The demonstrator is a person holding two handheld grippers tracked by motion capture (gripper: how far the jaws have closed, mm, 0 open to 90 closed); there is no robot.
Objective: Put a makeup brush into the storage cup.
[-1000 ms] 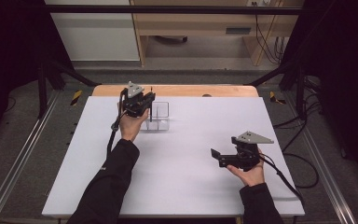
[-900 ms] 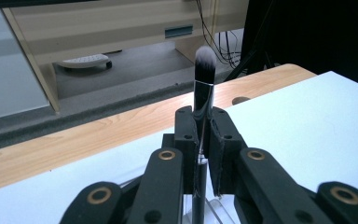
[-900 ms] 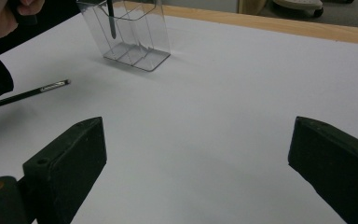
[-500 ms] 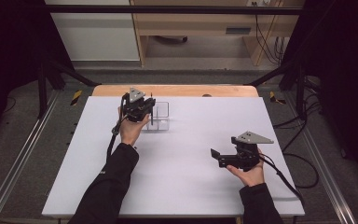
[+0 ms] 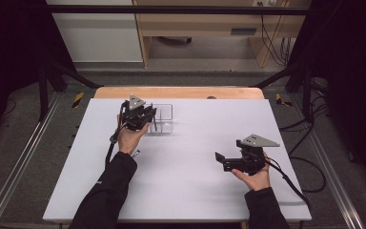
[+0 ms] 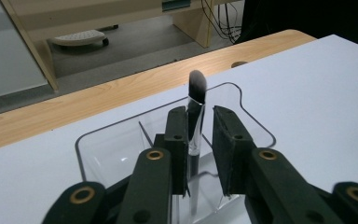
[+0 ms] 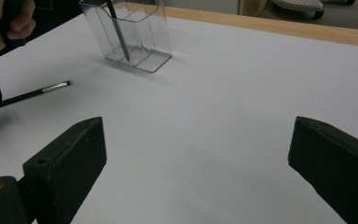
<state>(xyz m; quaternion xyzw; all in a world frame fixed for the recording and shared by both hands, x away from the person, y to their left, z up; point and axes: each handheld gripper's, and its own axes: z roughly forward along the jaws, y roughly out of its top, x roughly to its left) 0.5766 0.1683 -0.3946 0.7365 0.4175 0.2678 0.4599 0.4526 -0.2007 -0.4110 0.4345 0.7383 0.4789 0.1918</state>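
My left tool (image 6: 199, 135) has just been loosening around the makeup brush (image 6: 196, 112), which stands upright in the clear holder (image 6: 93, 154), seemingly freed, while my right tool (image 7: 196, 163) waits wide open over the surface (image 7: 223, 93).

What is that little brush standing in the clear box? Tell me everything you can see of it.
The makeup brush has a soft, rounded grey tuft on top, a shiny silver collar below it and a thin dark handle. It stands nearly upright, tuft up, in one compartment of the clear plastic organizer at the far side of the table. The left hand-held gripper has it between its jaws, which have just been opening; one pad lies close against it, the other stands apart.
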